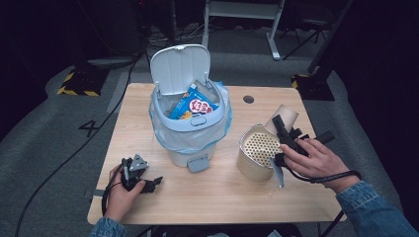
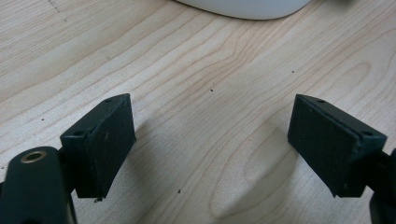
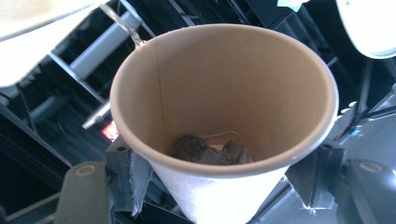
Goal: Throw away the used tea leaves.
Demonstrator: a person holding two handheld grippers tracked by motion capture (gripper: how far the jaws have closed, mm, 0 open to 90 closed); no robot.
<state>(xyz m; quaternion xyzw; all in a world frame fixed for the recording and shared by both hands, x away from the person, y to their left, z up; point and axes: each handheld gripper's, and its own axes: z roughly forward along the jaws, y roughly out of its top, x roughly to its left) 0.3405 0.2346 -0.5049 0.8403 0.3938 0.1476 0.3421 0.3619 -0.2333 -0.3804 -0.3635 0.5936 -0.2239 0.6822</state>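
Observation:
A brown paper cup (image 3: pixel 224 116) with a dark used tea bag (image 3: pixel 210 151) at its bottom sits between the jaws of my right gripper (image 3: pixel 224 186), which is shut on its lower wall. In the high view the paper cup (image 1: pixel 285 117) is held tilted, mouth up and away, at the table's right, with the right gripper (image 1: pixel 286 136) behind a perforated metal strainer pot (image 1: pixel 257 150). A white pedal bin (image 1: pixel 190 118) with its lid up and a blue liner stands mid-table, a blue snack packet (image 1: pixel 195 106) inside. My left gripper (image 1: pixel 148 182) rests open on the wood (image 2: pixel 210 121) at front left.
The bin's foot pedal (image 1: pixel 197 164) faces the front edge. A small round grommet (image 1: pixel 248 99) marks the tabletop at the back right. Dark floor, cables and desk legs (image 1: pixel 274 34) lie beyond the table. The bin's white base (image 2: pixel 243 7) is just ahead of the left jaws.

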